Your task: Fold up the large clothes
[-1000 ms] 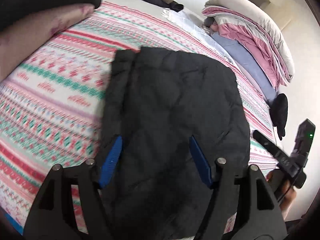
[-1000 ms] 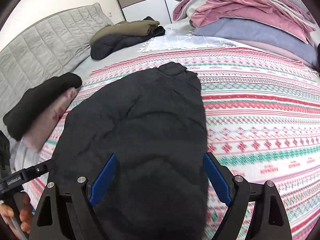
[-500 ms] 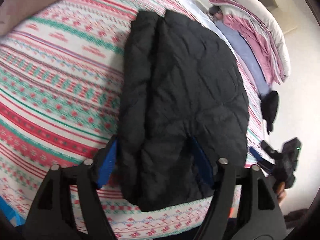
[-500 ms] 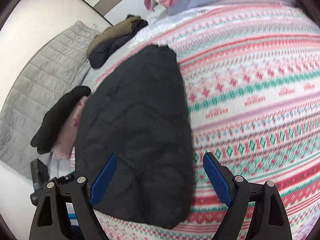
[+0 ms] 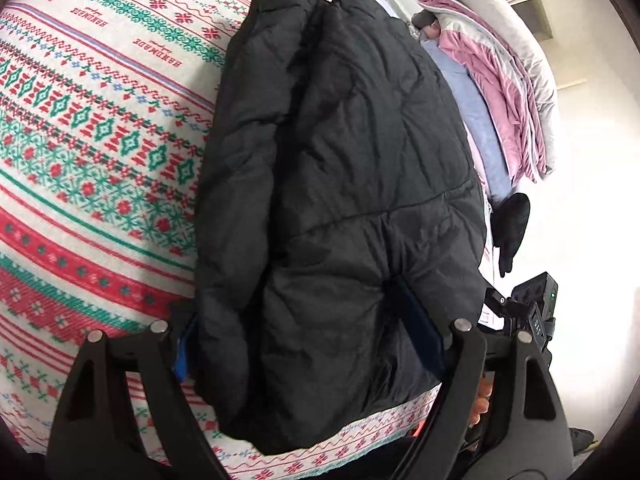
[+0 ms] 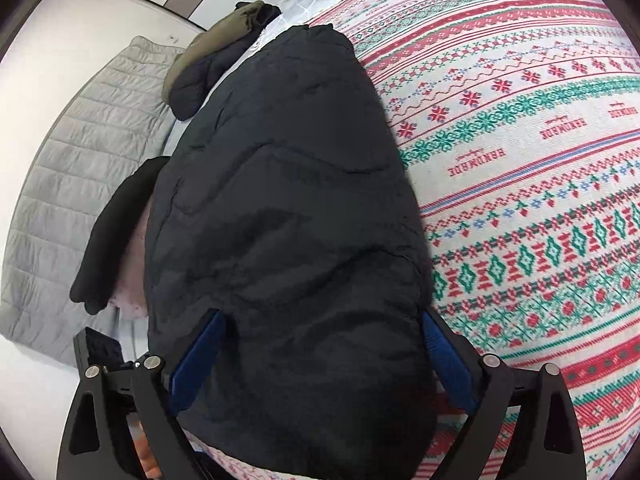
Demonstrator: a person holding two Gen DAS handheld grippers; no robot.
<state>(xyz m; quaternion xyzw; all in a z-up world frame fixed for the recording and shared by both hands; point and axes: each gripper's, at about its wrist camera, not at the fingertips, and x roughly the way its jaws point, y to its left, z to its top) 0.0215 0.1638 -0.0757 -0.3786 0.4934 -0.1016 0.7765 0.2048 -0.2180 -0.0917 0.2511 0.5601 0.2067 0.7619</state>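
Note:
A black quilted jacket (image 5: 340, 184) lies folded lengthwise on the patterned red, green and white bedspread (image 5: 88, 128). My left gripper (image 5: 308, 340) is open, with its blue-padded fingers straddling the jacket's near end, one on each side. The same jacket (image 6: 288, 216) fills the right wrist view. My right gripper (image 6: 320, 352) is open too, with its fingers spread around the jacket's near end. The padding hides most of the finger pads in both views.
A stack of pink, grey and lilac bedding (image 5: 500, 92) lies at the bed's far right. An olive and dark bundle of clothes (image 6: 216, 64) and a black garment on a pink one (image 6: 116, 240) sit by the grey quilted headboard (image 6: 68, 184). The bed's near edge is just below both grippers.
Both grippers have dropped toward the bed and closed in on the jacket's near end, so the jacket now bulges between their open fingers. The views tilted downward.

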